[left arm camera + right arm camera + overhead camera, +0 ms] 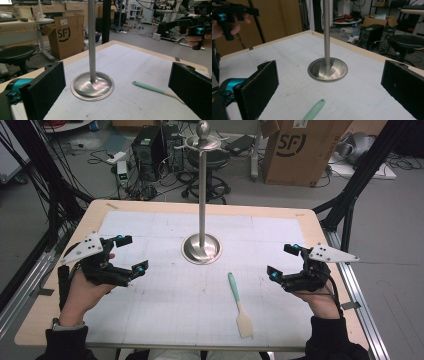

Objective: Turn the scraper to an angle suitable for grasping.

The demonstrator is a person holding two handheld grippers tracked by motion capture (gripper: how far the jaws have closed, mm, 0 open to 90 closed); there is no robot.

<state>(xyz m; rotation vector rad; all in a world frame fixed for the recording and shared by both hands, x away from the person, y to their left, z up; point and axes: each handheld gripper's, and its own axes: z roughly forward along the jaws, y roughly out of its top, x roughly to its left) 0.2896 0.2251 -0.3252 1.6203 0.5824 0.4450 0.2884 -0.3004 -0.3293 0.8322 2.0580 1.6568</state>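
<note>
1. Step in hand, by judgement: the start, before any pickup. Nothing held, nothing touched.
2. Left gripper (pixel 128 255) hovering over the left side of the table (pixel 50 310), jaws spread wide and empty. Same wide gap seen in the left gripper view, with the stand's base between the two pads, farther off.
3. Right gripper (pixel 283 260) hovering over the right side, jaws likewise released and empty, pads well apart in the right gripper view.
4. Spatula (pixel 239 305) lying flat on the white mat (pixel 150 300), in front of the metal stand (pixel 201 195) and nearer the person's edge. Green handle toward the stand, pale blade toward the person. Nearer the right gripper than the left, but apart from both.
5. Stand upright at the middle of the mat, round base (pixel 201 249) resting flat, nothing hanging from the top.
6. Next move, likely: lower the right gripper to the green handle (pixel 314 109), line the jaws across it, then close. Thin, flat handle on a flat mat, so a low approach needed, with pads close to the surface without scraping it.
</note>
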